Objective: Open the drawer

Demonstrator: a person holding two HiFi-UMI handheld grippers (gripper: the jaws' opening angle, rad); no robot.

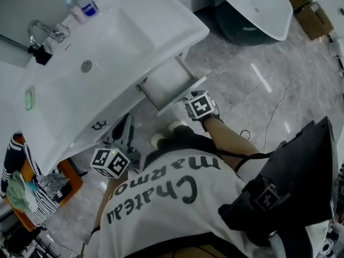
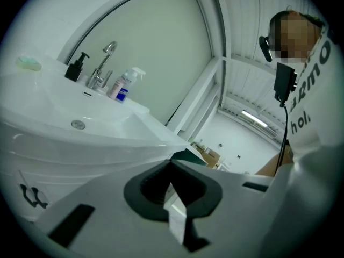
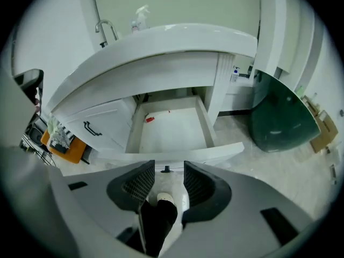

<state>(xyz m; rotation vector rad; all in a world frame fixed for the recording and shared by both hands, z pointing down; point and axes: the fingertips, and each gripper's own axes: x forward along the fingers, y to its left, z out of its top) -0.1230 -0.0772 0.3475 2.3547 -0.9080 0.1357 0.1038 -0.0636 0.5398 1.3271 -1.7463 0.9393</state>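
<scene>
The right gripper (image 3: 169, 164) hangs above the drawer's front edge with its jaws apart and nothing between them. The small dark handle (image 3: 166, 169) shows just past the tips, untouched. The drawer (image 3: 206, 123) stands pulled out from under the washbasin (image 3: 161, 42), with a small red thing (image 3: 150, 119) on its floor. The left gripper (image 2: 172, 168), jaws together and empty, points across the basin toward the faucet (image 2: 102, 63).

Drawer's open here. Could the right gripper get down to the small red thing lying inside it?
Probably yes. The right gripper is open and empty, pointing down over the front of the drawer. The red thing lies uncovered on the drawer floor, with nothing visible between them.
</scene>
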